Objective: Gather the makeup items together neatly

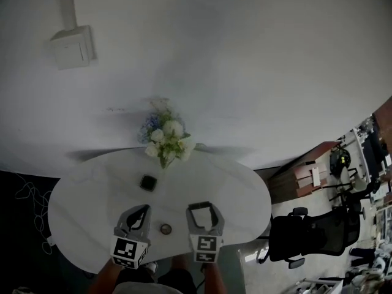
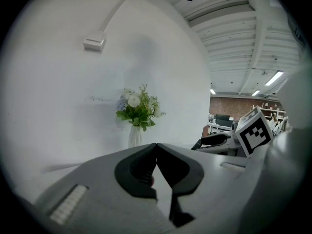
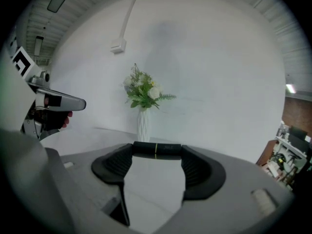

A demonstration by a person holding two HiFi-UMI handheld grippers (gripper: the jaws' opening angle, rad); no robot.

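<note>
My right gripper (image 1: 201, 208) is shut on a black makeup tube (image 3: 165, 149) with a thin yellow ring, held crosswise between its fingertips above the white table (image 1: 86, 207). My left gripper (image 1: 145, 209) hangs beside it, jaws meeting at the tips (image 2: 156, 146); a small reddish speck shows in the gap behind them, and I cannot tell what it is. A dark square compact (image 1: 147, 182) lies on the table just beyond the left gripper. Between the two grippers sits a small round item (image 1: 166, 228).
A white vase of flowers (image 1: 165, 138) stands at the table's far edge against the white wall. A black office chair (image 1: 309, 231) is off the table's right side. A wall box (image 1: 72, 46) with a conduit hangs up on the left.
</note>
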